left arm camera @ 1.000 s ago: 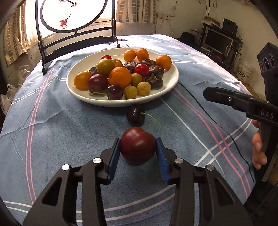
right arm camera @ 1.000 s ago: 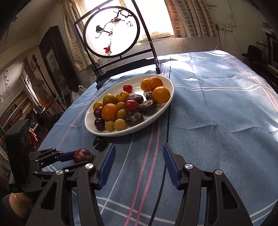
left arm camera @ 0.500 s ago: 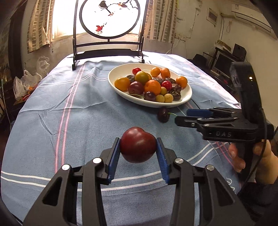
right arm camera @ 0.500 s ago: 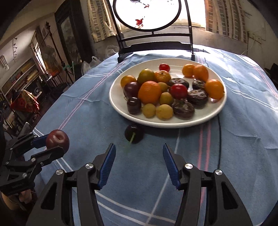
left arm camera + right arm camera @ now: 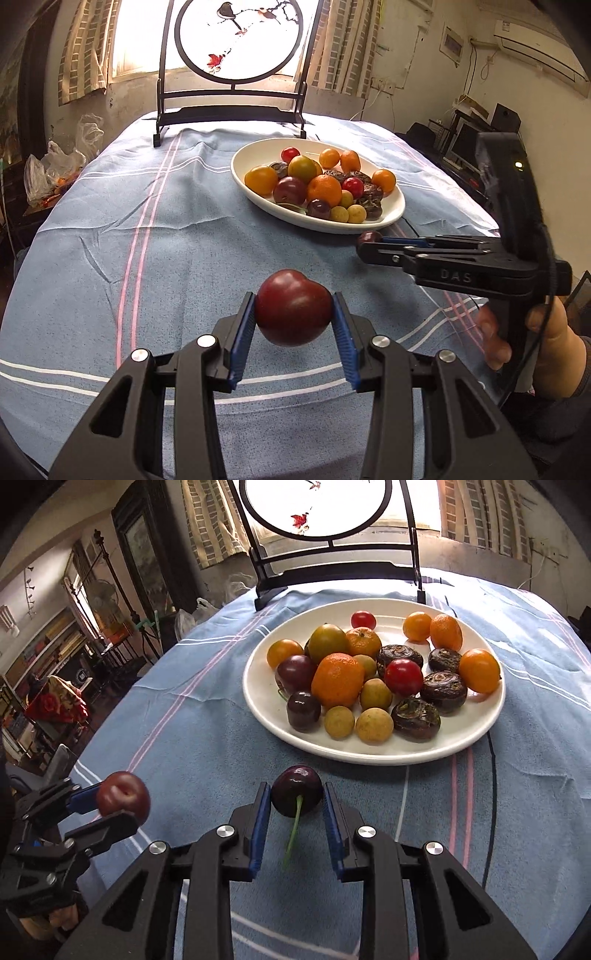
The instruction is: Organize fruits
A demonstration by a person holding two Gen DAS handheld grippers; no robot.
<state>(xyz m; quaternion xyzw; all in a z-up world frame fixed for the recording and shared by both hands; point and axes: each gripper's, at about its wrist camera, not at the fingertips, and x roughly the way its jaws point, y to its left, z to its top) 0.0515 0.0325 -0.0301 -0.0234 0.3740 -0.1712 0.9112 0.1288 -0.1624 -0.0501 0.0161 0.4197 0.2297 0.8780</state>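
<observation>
The white plate (image 5: 373, 751) holds oranges, plums, cherries, tomatoes and dark water chestnuts. The left gripper (image 5: 294, 322) grips a plum (image 5: 293, 312) above the desk (image 5: 166, 258); the right gripper (image 5: 296, 802) has just closed on a cherry (image 5: 296, 789) just before the plate.

Both views are fisheye, each looking forward and downward along its own fingers (image 5: 243, 332) across the cloth-covered bench (image 5: 147, 258). The left view sits farther back and left of the white plate (image 5: 391, 218); the right view sits close before it. Both share the plate, the round screen (image 5: 317, 509) and each other's gripper.
</observation>
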